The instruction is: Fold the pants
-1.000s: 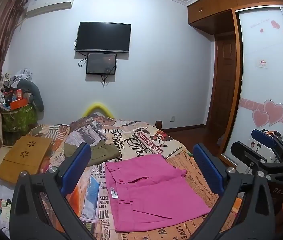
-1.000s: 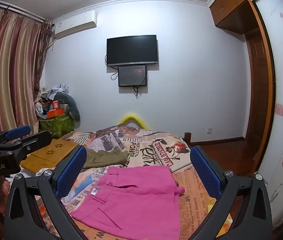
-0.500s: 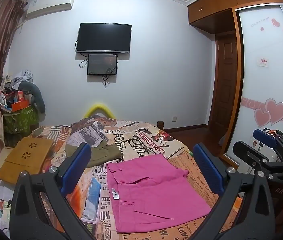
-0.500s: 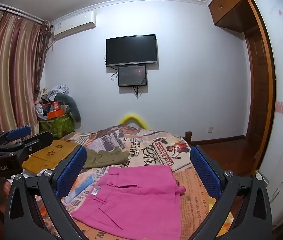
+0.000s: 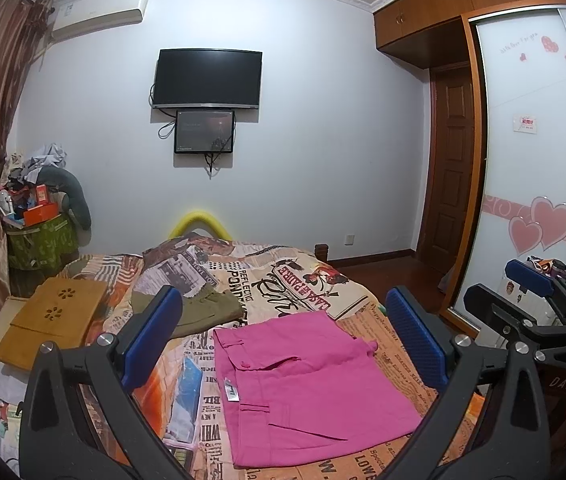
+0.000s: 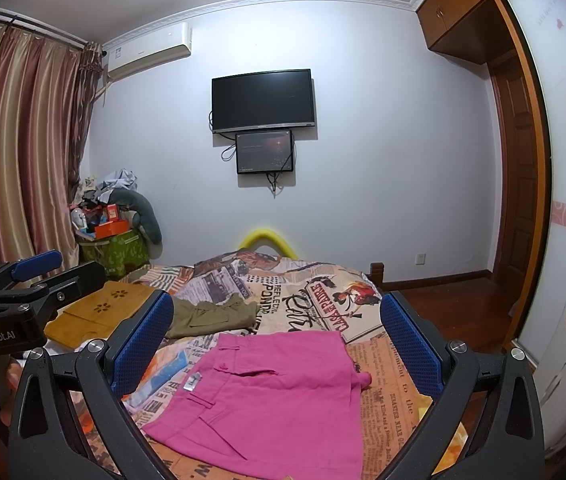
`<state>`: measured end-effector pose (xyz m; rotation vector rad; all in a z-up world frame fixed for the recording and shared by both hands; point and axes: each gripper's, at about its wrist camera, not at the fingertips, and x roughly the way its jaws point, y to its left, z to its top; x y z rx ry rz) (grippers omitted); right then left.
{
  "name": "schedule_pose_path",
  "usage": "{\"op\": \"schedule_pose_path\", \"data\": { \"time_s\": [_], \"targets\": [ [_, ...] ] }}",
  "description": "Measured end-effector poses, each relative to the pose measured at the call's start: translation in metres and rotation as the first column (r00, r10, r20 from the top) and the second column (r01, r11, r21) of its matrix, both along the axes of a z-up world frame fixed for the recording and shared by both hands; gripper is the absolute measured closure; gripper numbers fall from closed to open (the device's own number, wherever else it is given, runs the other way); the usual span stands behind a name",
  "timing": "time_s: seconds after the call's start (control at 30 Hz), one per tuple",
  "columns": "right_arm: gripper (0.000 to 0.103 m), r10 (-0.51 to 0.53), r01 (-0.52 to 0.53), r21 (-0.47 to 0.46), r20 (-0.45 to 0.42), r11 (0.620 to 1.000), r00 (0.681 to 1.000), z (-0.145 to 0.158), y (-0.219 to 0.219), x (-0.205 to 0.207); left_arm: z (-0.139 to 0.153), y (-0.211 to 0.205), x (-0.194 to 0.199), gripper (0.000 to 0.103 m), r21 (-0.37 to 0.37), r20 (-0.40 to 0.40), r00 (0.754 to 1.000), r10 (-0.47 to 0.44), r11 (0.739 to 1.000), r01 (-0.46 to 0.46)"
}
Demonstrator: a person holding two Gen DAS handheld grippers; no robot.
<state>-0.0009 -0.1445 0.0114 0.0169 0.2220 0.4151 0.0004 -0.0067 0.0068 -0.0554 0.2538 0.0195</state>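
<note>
Left wrist view shows the pink pants (image 5: 307,384) lying flat as a compact folded rectangle on the bed (image 5: 295,280), toward its near right edge, with the left gripper (image 5: 283,344) spread wide and hovering above them, holding nothing. From the right wrist view the right gripper (image 6: 277,344) is likewise spread and empty over the same cloth. The fabric looks light, soft and limp, so I judge it best pinched through all layers at a corner or along the waistband edge (image 6: 243,354).

pink pants (image 5: 307,384), newsprint-patterned bedspread (image 5: 283,276)
</note>
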Motion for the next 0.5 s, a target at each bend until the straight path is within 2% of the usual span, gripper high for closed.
{"op": "schedule_pose_path", "data": {
  "time_s": [0.5],
  "targets": [
    [0.000, 0.000, 0.000, 0.002, -0.003, 1.000, 1.000, -0.0001, -0.0007, -0.0009, 0.0017, -0.0012, 0.0008, 0.000, 0.003, 0.003, 1.000, 0.003, 1.000, -0.003]
  ]
}}
